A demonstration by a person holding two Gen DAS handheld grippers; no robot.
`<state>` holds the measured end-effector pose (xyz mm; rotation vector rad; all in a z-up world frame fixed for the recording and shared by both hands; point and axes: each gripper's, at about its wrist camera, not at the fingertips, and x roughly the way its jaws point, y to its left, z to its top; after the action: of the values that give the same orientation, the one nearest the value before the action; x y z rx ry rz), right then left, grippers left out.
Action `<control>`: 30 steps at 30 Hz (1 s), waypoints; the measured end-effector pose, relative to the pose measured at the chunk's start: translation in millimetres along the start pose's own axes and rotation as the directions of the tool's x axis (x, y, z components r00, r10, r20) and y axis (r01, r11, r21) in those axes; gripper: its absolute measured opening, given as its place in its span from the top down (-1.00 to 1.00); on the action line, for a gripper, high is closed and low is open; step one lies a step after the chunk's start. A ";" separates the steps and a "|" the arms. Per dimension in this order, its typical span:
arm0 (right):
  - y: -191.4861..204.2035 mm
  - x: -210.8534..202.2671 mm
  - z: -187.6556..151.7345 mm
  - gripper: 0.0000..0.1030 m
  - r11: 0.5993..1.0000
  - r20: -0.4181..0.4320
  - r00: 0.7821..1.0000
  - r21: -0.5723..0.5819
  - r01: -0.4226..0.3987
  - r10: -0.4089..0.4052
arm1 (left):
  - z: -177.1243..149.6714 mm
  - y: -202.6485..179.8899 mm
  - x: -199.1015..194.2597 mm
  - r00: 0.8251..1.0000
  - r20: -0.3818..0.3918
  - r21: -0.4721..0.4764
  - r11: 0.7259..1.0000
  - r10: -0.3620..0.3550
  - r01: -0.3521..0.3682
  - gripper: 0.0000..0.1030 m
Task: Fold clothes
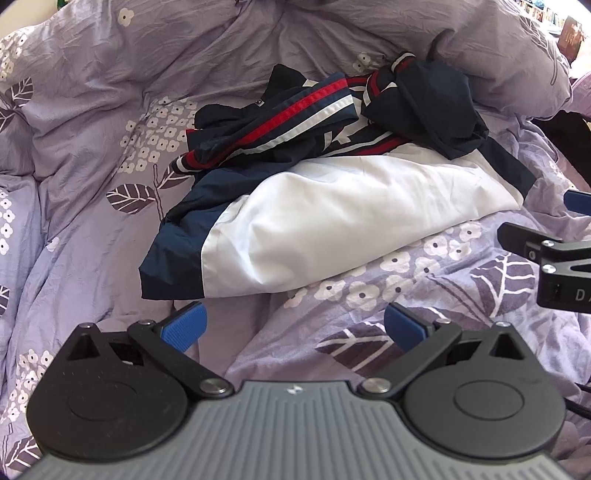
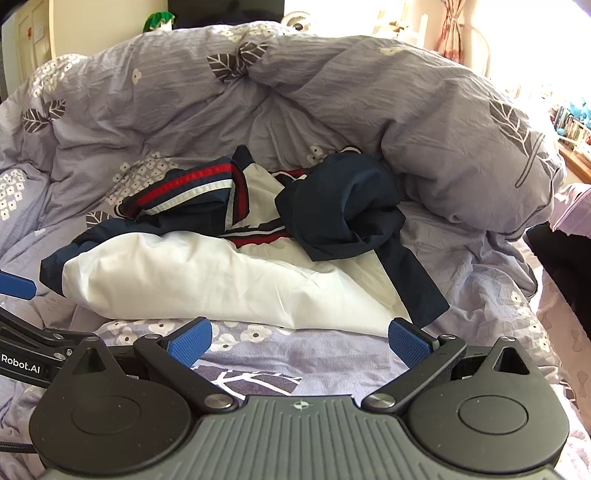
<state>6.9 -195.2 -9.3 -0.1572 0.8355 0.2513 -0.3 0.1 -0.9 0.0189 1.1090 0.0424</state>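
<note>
Both tongs, left tongs (image 1: 293, 326) and right tongs (image 2: 299, 341), gape wide and empty; jacket (image 1: 332, 221) lies crosswise at 12 o'clock, roughly equally near both.

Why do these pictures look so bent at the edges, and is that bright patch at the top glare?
Left wrist view: fisheye lens curves the purple floral duvet toward dark rounded corners; the jacket is evenly daylit and sharp. Right wrist view: same bending; the window area is washed out, while the left hand-held gripper and right hand-held gripper stay crisp.
</note>
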 end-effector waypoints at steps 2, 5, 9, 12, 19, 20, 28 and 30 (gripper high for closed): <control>-1.9 2.1 -0.6 -1.00 1.000 -0.007 1.000 0.010 -0.001 0.001 | -1.5 0.1 1.4 1.000 0.003 0.002 1.000 -0.002 0.002 -1.00; 4.7 2.7 -0.3 -1.00 1.000 0.004 1.000 -0.010 0.007 -0.007 | -3.8 0.3 3.4 1.000 0.007 0.005 1.000 -0.005 0.005 -1.00; 7.4 0.7 0.1 -1.00 1.000 0.001 1.000 -0.023 -0.002 0.002 | -6.8 0.6 6.1 1.000 0.013 0.009 1.000 -0.009 0.009 -1.00; 6.7 1.7 0.7 -1.00 0.999 0.002 1.000 -0.038 -0.003 0.003 | -12.2 -2.0 5.2 1.000 0.016 0.019 1.000 -0.007 0.007 -1.00; 9.6 1.5 1.1 -1.00 0.999 0.004 1.000 -0.047 -0.002 0.002 | -6.2 2.1 8.3 1.000 -0.019 0.001 1.000 -0.009 0.009 -1.00; 9.4 1.3 1.0 -1.00 0.999 0.003 1.000 -0.046 -0.003 0.003 | -5.0 2.4 8.9 1.000 -0.024 -0.001 1.000 -0.009 0.009 -1.00; 12.1 0.6 0.7 -1.00 0.998 0.005 1.000 -0.053 -0.019 0.020 | -1.7 2.8 10.4 0.999 -0.049 -0.007 1.000 -0.008 0.008 -1.00; 13.4 0.5 0.8 -1.00 0.998 0.004 1.000 -0.056 -0.019 0.019 | -0.8 2.7 10.6 0.998 -0.054 -0.009 1.000 -0.009 0.008 -1.00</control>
<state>4.0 -182.2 -9.7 -0.2006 0.8259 0.2930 3.6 3.3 -10.6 0.0051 1.1633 0.0407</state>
